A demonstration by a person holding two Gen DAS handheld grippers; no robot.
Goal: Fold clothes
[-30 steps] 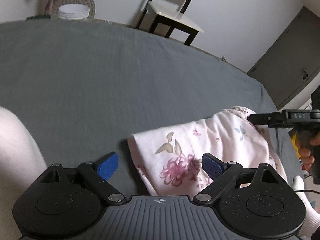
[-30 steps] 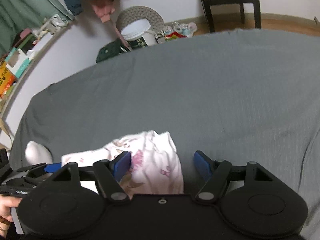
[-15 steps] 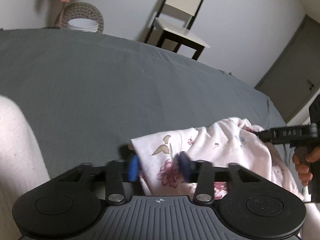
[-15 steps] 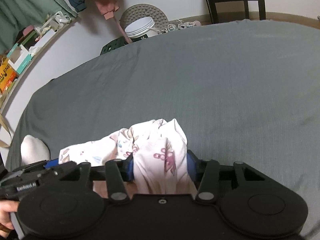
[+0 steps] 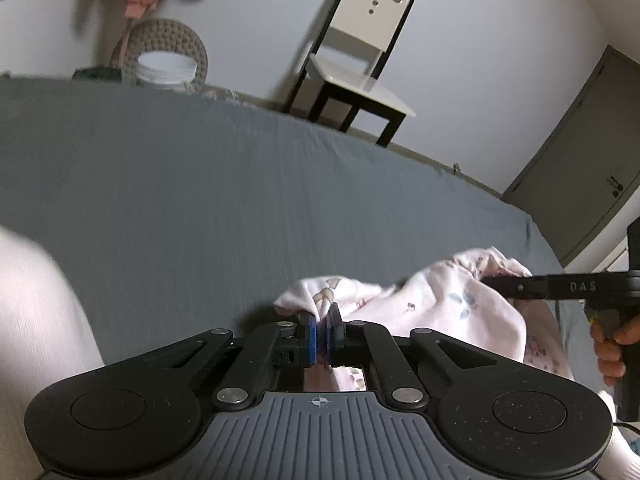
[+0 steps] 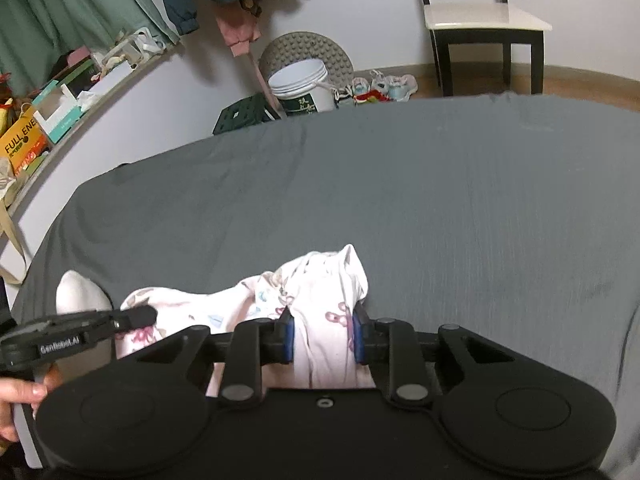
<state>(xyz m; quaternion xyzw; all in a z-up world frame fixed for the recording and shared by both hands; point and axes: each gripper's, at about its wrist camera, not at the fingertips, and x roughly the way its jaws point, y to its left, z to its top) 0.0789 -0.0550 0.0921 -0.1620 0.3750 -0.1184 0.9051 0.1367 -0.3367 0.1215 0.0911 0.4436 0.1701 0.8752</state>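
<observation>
A pale pink garment with a flower print [image 5: 452, 304] [image 6: 320, 296] hangs bunched between the two grippers, just above the grey bed sheet [image 5: 200, 184] [image 6: 440, 208]. My left gripper [image 5: 321, 334] is shut tight on one thin edge of the cloth. My right gripper [image 6: 322, 338] is shut on a thicker gathered fold, its blue pads pressed against the fabric. The right gripper's black finger [image 5: 552, 286] shows at the right of the left wrist view, held by a hand [image 5: 608, 344]. The left gripper's finger [image 6: 100, 322] shows at the left of the right wrist view.
A white-seated chair [image 5: 360, 76] [image 6: 480, 16] stands past the bed's far edge. A white bucket [image 5: 166, 70] [image 6: 304, 86] and small shoes [image 6: 380, 88] sit on the floor. A shelf with boxes [image 6: 44, 120] lines the left wall. A white-socked foot [image 6: 80, 294] rests near the bed corner.
Both grippers have gone from open to shut on the garment. They have lifted and gathered the cloth, which lay flatter on the sheet a second ago.
</observation>
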